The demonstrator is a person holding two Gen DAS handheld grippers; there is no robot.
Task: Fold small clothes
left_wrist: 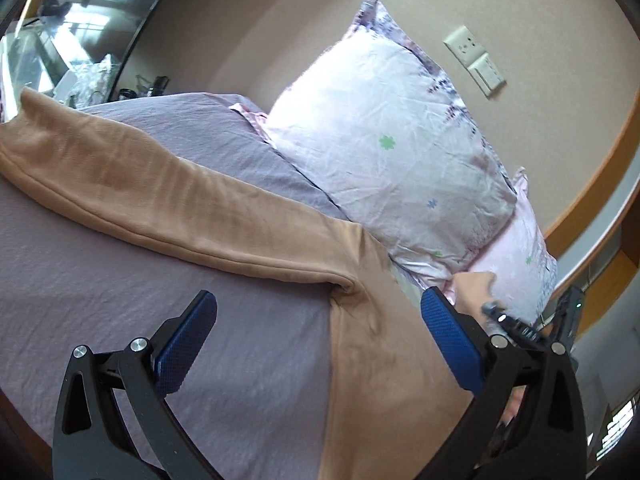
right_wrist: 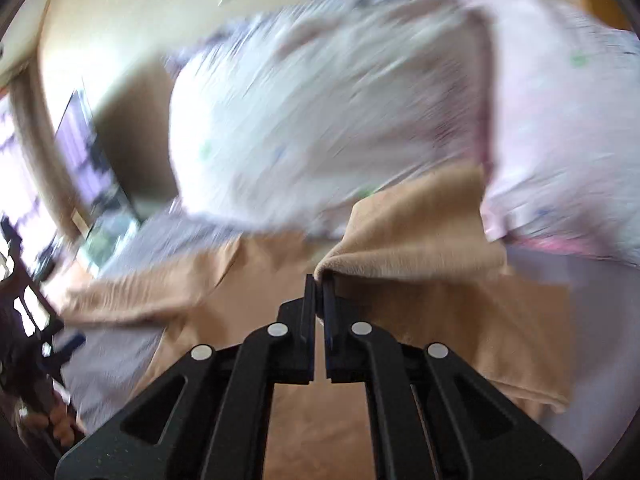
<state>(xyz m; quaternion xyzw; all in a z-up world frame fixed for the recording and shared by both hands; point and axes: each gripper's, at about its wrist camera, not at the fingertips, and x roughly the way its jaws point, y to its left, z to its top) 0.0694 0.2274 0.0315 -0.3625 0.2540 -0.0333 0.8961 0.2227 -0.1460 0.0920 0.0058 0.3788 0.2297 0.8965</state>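
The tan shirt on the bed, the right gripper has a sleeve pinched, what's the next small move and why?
Probably carry the pinched sleeve end across onto the shirt body. The right gripper is shut on a fold of the tan shirt, lifted near the pillow, while the left gripper hangs open over the shirt and the other sleeve lies spread flat.

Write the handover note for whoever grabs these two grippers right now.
Left gripper: open, holding nothing, above the tan garment.
Right gripper: shut on the tan garment's lifted edge near the pillows; that view is motion-blurred.
The garment lies on the purple bedsheet, one sleeve stretched out flat.
Done: first fold started.
Left: finish this fold, fold the sleeve in, fold the body.
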